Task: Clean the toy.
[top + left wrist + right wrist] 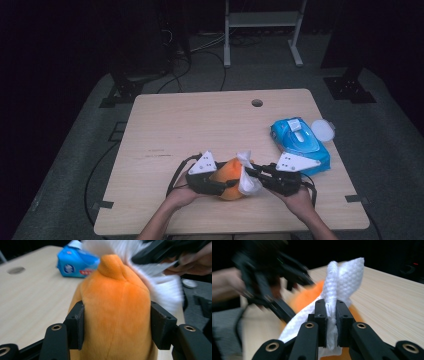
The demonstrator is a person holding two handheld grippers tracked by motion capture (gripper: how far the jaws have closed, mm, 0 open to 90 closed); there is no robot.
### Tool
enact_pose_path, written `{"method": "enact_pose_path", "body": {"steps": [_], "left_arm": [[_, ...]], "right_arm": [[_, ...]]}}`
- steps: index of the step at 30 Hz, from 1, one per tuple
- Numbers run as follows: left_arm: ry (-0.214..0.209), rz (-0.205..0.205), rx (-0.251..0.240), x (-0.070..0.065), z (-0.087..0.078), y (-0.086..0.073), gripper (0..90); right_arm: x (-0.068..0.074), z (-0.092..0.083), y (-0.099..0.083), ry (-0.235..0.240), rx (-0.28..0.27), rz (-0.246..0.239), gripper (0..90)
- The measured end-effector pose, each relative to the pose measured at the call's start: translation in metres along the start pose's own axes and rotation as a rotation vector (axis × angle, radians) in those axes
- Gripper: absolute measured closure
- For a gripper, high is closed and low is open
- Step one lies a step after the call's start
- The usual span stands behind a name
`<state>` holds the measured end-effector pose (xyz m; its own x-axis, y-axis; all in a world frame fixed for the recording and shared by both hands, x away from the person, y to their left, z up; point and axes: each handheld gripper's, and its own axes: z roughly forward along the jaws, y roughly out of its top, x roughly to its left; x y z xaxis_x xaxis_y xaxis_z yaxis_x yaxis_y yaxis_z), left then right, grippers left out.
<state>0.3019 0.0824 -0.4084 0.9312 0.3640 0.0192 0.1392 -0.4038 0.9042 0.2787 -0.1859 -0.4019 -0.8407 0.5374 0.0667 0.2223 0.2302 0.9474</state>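
At the near edge of the pale wooden table [200,120], a person holds a black two-jaw gripper in each hand, and the two meet over a soft orange plush toy [229,179] of rounded shape. The toy sits just in front of the person, between the hands, close to the table's front edge.

The left gripper [214,181] comes in from the left and has the plush toy clamped: in the left gripper view its two black jaws press into either side of the orange body [116,315], the fabric bulging between them, and a small rounded nub of the toy points away from the camera. So the jaws are closed on the toy, kept apart only by its bulk.

The right gripper [250,174] reaches in from the right. Its jaws stand nearly together, pinching a white textured wet wipe [342,282], which stands up in a fold above the pads and trails down below them. In the high view the wipe [246,172] lies against the right side of the toy, touching it.

Further back on the right side of the table lies a blue plastic pack of wipes [300,140] with its round white lid flipped open, well apart from the toy.
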Motion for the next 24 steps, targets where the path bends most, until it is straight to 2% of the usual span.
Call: {"method": "enact_pose_path", "body": {"steps": [1,2,3,5,6,7,8,11,13,15,17,18,20,22,24], "left_arm": [[0.0,0.0,0.0,0.0,0.0,0.0,39.9],[0.028,0.013,-0.005,0.0,-0.002,0.001,40.1],[0.077,0.044,0.003,-0.001,-0.002,0.001,40.1],[0.143,0.095,0.027,-0.004,0.001,0.001,39.9],[0.164,0.115,0.046,-0.006,0.004,0.0,39.5],[0.161,0.131,0.078,-0.007,0.007,-0.002,38.5],[0.138,0.138,0.11,-0.008,0.011,-0.004,36.7],[0.074,0.162,0.128,-0.014,0.017,-0.005,32.8],[0.039,0.139,0.127,-0.013,0.016,-0.004,30.4],[0.0,0.095,0.108,-0.01,0.012,-0.004,29.3],[-0.014,0.041,0.065,-0.006,0.008,-0.002,25.9],[0.001,0.022,0.043,-0.005,0.007,-0.001,23.9],[0.043,0.036,0.056,-0.003,0.007,0.0,21.4],[0.025,0.016,0.063,-0.001,0.01,-0.003,23.0],[0.014,0.018,0.067,-0.003,0.012,-0.006,25.1]], "right_arm": [[-0.003,0.0,-0.002,-0.013,0.012,0.002,80.7],[-0.007,0.001,-0.005,-0.024,0.023,0.023,80.7],[-0.009,0.003,-0.006,-0.029,0.034,0.035,80.7],[-0.009,0.005,-0.006,-0.029,0.042,0.035,80.7],[-0.007,0.006,-0.005,-0.022,0.041,0.031,80.7],[-0.005,0.007,-0.005,-0.013,0.034,0.027,80.7],[-0.003,0.007,-0.004,-0.009,0.025,0.016,80.7],[0.0,0.007,-0.003,-0.01,0.022,0.008,80.6],[-0.003,0.006,-0.005,-0.01,0.035,0.016,80.6],[-0.006,0.006,-0.009,-0.004,0.059,0.025,80.6],[-0.007,0.006,-0.012,0.011,0.089,0.02,80.6],[-0.007,0.006,-0.014,0.012,0.107,0.018,80.6],[-0.008,0.003,-0.019,0.006,0.124,0.018,80.6],[-0.012,-0.002,-0.022,0.007,0.142,0.038,80.6],[-0.014,-0.005,-0.023,0.008,0.152,0.041,80.5]]}}
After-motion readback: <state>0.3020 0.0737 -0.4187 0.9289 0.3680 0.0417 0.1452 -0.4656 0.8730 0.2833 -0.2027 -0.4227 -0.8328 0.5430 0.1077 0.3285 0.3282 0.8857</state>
